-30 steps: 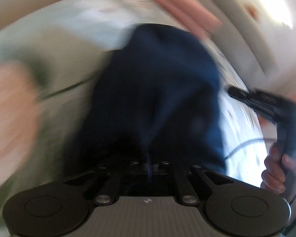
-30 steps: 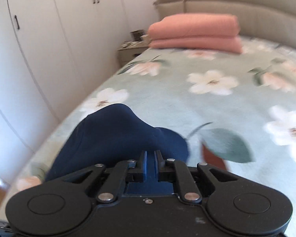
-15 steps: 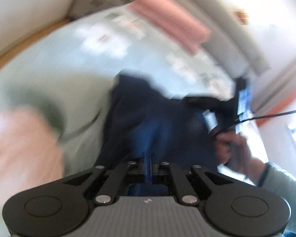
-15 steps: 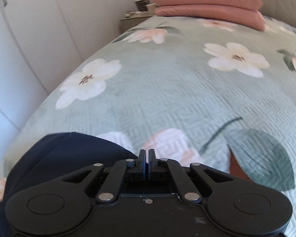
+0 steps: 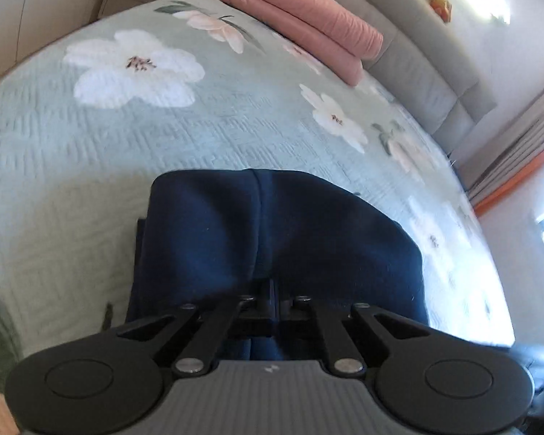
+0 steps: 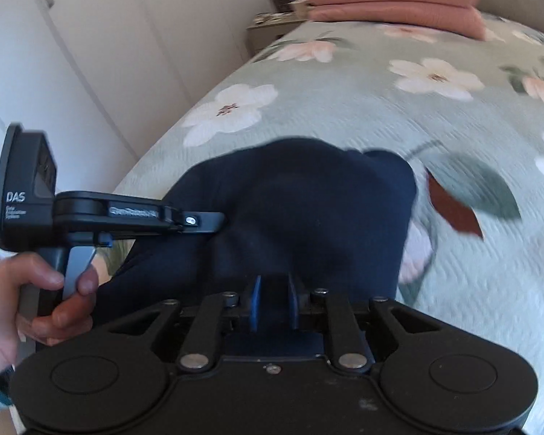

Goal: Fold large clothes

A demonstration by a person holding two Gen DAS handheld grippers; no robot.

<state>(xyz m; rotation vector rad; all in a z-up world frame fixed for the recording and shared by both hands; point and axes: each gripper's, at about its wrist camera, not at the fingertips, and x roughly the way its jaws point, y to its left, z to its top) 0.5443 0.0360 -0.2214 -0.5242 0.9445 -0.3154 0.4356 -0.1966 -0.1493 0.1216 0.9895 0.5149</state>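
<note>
A navy blue garment (image 5: 279,232) lies bunched on the green floral bedspread (image 5: 127,137). My left gripper (image 5: 272,290) is shut on the garment's near edge. In the right wrist view the same garment (image 6: 308,210) fills the middle. My right gripper (image 6: 273,302) is open a little, its blue pads apart just above the cloth, holding nothing. The left gripper also shows in the right wrist view (image 6: 221,221), reaching in from the left with its tips on the garment, a hand on its handle.
Folded pink bedding (image 5: 301,25) lies at the head of the bed against a beige headboard (image 5: 428,54). A nightstand (image 6: 272,29) and white wardrobe doors (image 6: 72,72) stand to the left. Curtains (image 5: 518,159) hang at the right.
My right gripper was shut and has opened a little over the garment. My left gripper swung in with the garment still pinched, and now sits left of the right gripper.
</note>
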